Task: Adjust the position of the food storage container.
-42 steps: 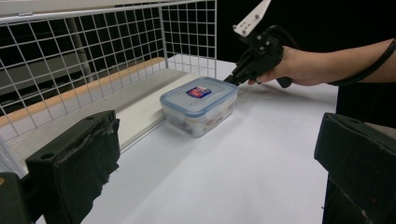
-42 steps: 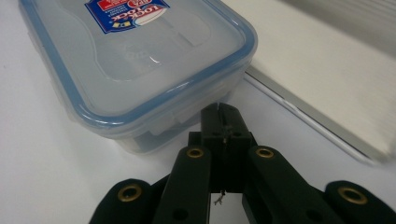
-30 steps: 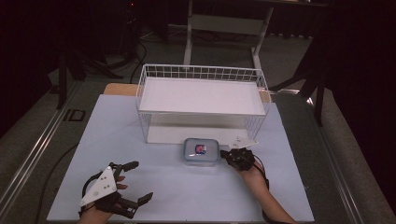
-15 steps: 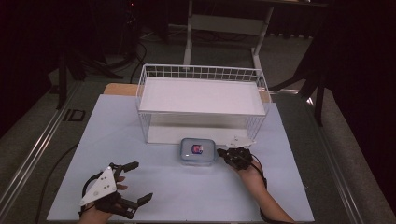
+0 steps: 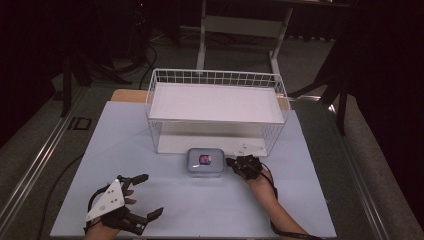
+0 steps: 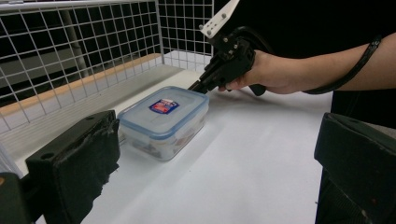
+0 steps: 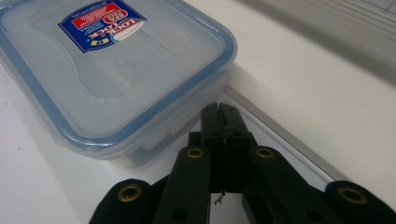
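A small clear box (image 5: 205, 162) with a blue-edged lid and a red and blue sticker sits on the white worktop (image 5: 150, 210), just in front of the white wire basket (image 5: 215, 77). The right gripper (image 5: 234, 163) is just beside the box, at its right side. Its two black jaws are pressed flat together with nothing between them. In the right gripper view the tips (image 7: 219, 112) sit low at the corner of the box (image 7: 112, 70), very close to the lid's edge; I cannot tell if they touch it.

The left gripper (image 5: 152, 196) is well apart from the box, near the front edge of the worktop. Its jaws stand wide open and hold nothing. In the left gripper view the box (image 6: 163, 119) lies ahead between its two jaws, far off.
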The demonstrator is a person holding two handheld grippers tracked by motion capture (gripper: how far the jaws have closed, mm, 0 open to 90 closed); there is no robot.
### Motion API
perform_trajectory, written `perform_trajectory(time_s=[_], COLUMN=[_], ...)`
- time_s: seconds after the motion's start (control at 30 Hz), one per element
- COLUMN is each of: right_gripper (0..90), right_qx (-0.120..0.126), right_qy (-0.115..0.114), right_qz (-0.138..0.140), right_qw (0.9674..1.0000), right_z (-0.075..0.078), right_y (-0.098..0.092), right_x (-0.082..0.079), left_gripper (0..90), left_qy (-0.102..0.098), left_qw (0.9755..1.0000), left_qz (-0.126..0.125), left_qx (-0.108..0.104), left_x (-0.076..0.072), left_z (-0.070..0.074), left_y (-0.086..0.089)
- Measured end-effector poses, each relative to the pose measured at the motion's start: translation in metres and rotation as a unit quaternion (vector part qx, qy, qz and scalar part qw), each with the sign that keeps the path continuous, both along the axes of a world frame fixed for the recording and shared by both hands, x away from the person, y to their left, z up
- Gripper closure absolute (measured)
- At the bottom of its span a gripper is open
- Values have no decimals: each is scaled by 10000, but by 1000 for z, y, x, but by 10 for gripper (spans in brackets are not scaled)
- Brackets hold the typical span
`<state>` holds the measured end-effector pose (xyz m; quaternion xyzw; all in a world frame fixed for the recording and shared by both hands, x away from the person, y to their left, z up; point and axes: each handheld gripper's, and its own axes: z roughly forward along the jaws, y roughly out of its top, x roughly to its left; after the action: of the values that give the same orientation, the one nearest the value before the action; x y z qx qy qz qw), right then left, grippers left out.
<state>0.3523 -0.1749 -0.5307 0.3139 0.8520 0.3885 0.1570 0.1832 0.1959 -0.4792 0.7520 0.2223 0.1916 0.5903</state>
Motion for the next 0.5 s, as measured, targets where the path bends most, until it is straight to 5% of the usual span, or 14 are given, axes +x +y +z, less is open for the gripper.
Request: perform_trajectory(time_s=[0.23,0.4,0.5], right_gripper=[899,872,836], right_qx=[-36,284,221], right_qy=[-52,43,117], right_qz=[26,-151,-174], right_qw=[10000,9995,9995], right_z=[0,6,10], right_y=[8,-5,-11], right_x=[2,-3,-8], left_gripper=[12,12,12], left_qy=[16,42,100], left_qw=[10000,10000,9998], left_qz=[-6,23,90], left_qx=[1,-87,-158], left_x=[0,0,2], left_z=[0,0,1], left_y=[1,2,2])
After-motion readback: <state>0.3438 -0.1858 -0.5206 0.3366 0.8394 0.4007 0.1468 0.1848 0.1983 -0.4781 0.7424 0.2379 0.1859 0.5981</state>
